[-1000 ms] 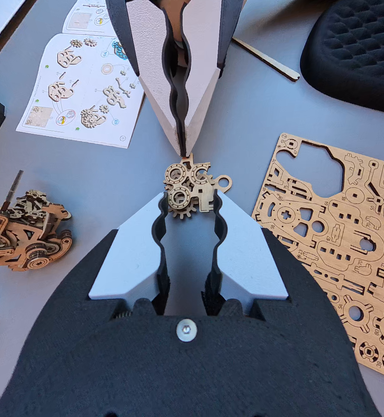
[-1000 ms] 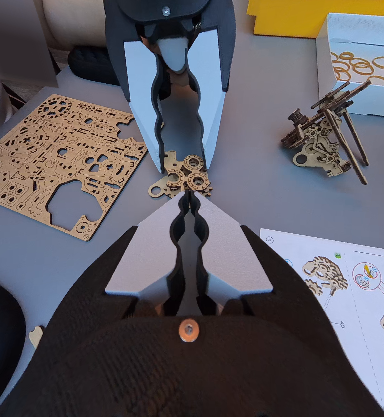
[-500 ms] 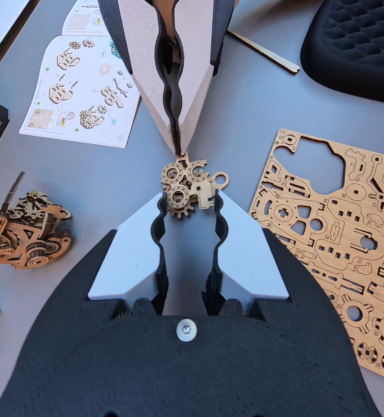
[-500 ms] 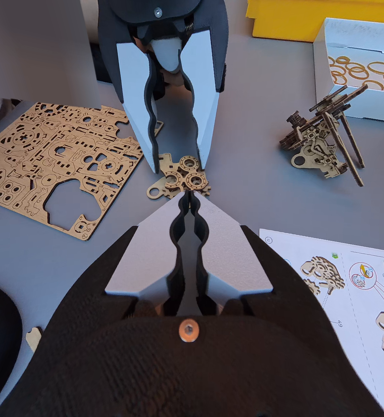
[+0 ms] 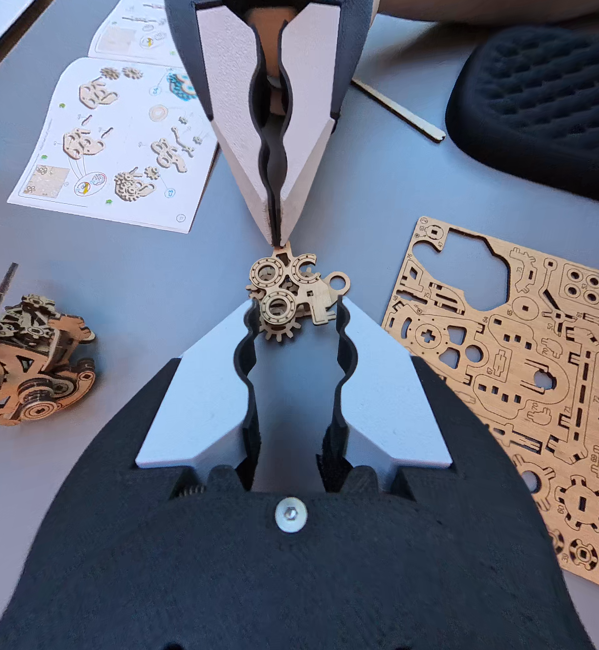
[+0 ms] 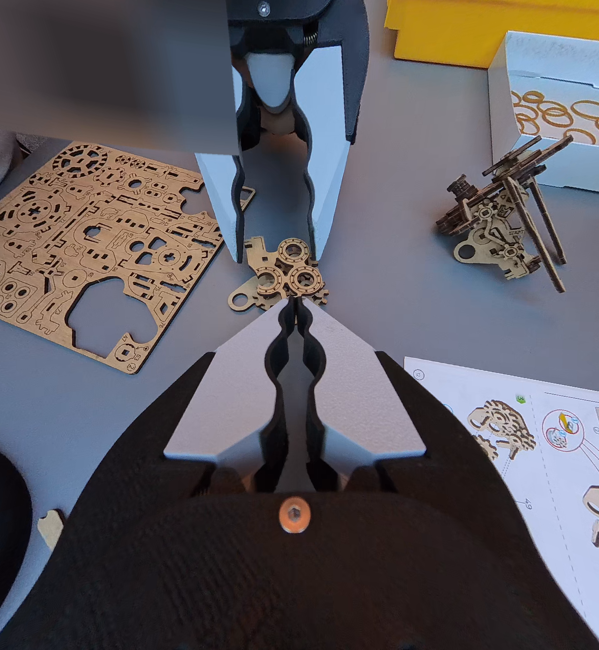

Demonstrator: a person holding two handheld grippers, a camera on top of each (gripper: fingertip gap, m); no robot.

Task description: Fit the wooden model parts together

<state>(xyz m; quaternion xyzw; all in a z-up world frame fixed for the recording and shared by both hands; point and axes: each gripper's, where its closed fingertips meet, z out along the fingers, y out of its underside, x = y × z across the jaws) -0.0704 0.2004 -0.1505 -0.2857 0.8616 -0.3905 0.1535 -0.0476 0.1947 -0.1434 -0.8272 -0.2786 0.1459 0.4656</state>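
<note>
While little has shifted since a moment ago, the left gripper (image 5: pixel 295 309) still straddles the gear assembly (image 5: pixel 292 293) on the grey table (image 5: pixel 157 281) with fingers spread wide, one tip touching its tab. Opposite, the right gripper (image 6: pixel 295 299) stays pinched on the assembly's edge. Its own view alone shows the white box (image 6: pixel 523 105) of rings beside the built model (image 6: pixel 502 221).
</note>
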